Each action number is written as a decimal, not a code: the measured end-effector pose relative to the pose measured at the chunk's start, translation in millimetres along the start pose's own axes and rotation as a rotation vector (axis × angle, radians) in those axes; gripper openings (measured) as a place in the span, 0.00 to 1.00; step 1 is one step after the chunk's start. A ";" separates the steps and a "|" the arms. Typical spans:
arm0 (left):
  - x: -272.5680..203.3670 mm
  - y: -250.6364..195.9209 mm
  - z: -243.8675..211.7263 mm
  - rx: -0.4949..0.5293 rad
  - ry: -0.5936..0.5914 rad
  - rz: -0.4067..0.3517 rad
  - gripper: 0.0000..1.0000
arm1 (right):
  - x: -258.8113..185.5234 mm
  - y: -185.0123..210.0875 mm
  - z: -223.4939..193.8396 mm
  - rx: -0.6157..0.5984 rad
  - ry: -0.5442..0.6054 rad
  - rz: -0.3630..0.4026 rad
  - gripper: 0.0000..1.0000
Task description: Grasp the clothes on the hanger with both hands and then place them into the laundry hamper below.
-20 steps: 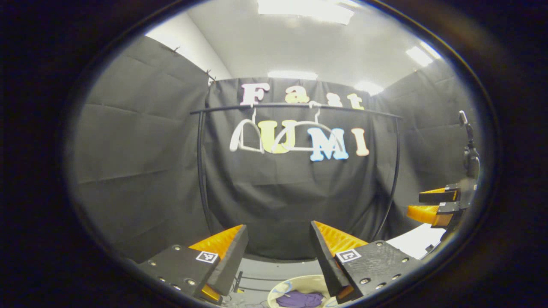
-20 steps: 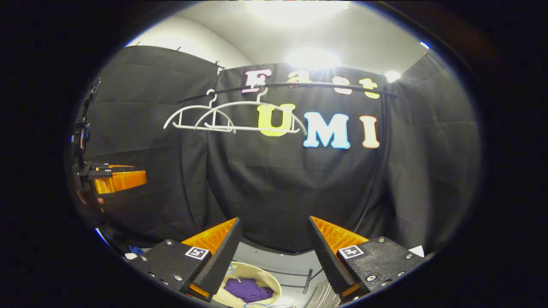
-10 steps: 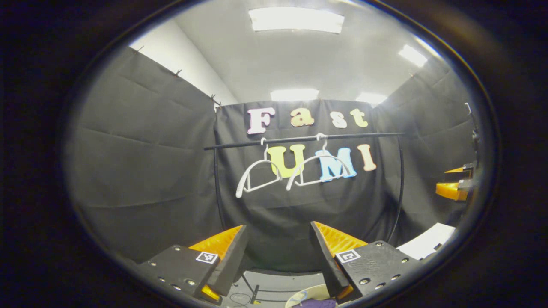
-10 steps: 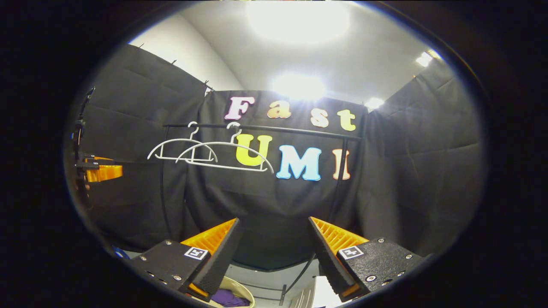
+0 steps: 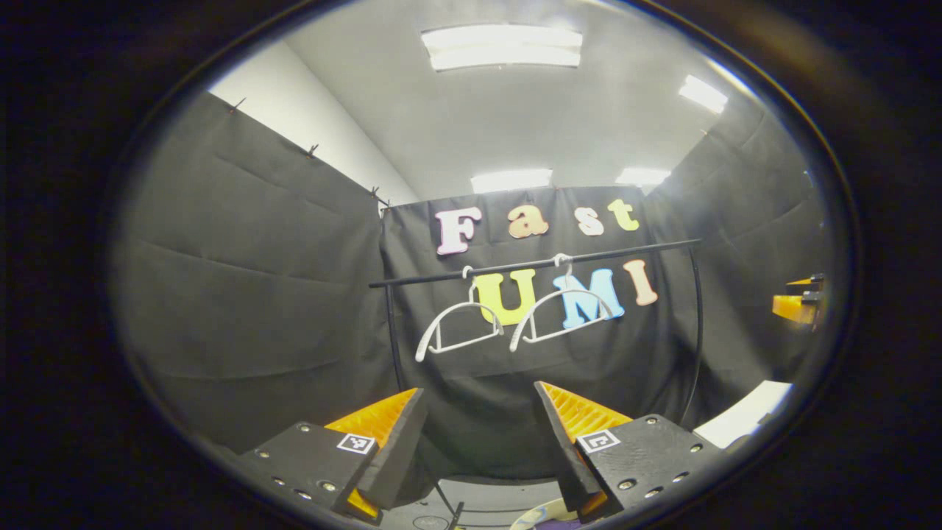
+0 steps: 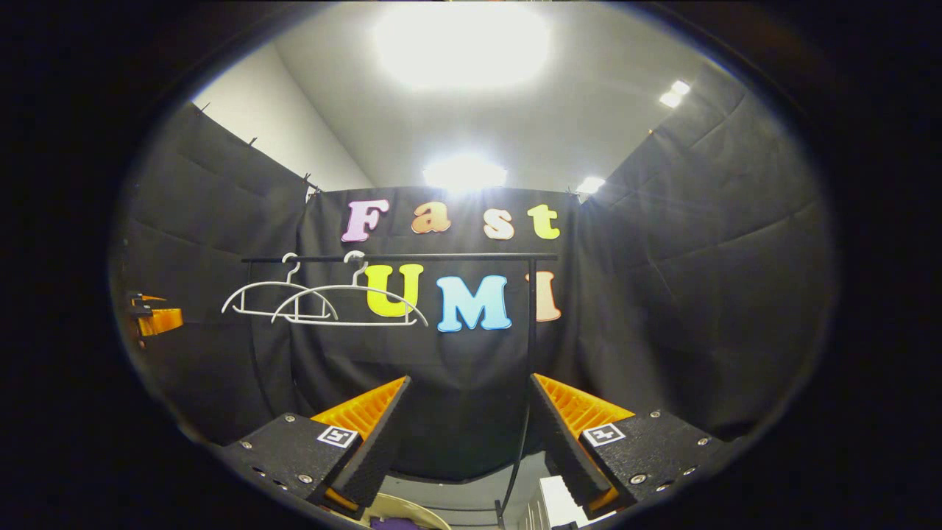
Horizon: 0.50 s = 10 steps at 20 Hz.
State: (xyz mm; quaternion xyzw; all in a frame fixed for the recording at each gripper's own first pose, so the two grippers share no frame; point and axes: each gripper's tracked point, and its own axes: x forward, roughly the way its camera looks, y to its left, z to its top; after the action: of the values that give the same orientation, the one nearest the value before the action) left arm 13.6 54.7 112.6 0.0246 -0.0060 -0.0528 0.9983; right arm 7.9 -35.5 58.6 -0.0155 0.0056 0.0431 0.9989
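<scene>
Two bare white hangers (image 5: 471, 302) (image 5: 570, 291) hang on the black rail (image 5: 530, 264) ahead; no garment is on them. In the right gripper view the same hangers (image 6: 283, 284) (image 6: 352, 288) sit left of centre on the rail (image 6: 441, 257). The cream hamper's rim (image 5: 541, 510) (image 6: 412, 512) peeks in at the bottom edge, with a sliver of purple cloth (image 6: 386, 523) inside. My left gripper (image 5: 480, 390) is open and holds nothing. My right gripper (image 6: 471, 380) is also open with a bare gap. Each gripper shows small at the other view's edge (image 5: 798, 305) (image 6: 156, 320).
The rack's black uprights (image 5: 391, 331) (image 6: 531, 316) stand in front of the black cloth wall. A white surface (image 5: 743, 416) lies at the lower right of the left gripper view. Grey floor (image 6: 456, 489) shows under the rack.
Both views have tilted upward: the rail and hangers sit lower in view, more ceiling shows, and the hamper with the purple cloth has slid almost out at the bottom. Both grippers stay open.
</scene>
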 end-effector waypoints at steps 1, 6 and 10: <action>0.5 -0.2 2.2 -0.003 -0.003 0.004 0.83 | -0.8 -1.5 1.7 -0.003 -0.003 -0.004 0.95; 0.2 7.4 1.1 -0.003 -0.020 0.015 0.83 | -0.6 -5.1 5.8 0.013 -0.016 -0.022 0.95; 3.4 13.2 1.0 -0.005 -0.019 0.020 0.80 | 0.6 -5.2 2.3 0.028 -0.005 -0.023 0.95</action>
State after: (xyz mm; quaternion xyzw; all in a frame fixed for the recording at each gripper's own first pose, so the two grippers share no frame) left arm 18.3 67.4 114.3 0.0216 -0.0159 -0.0429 0.9987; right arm 9.0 -40.6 61.1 -0.0015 0.0038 0.0313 0.9995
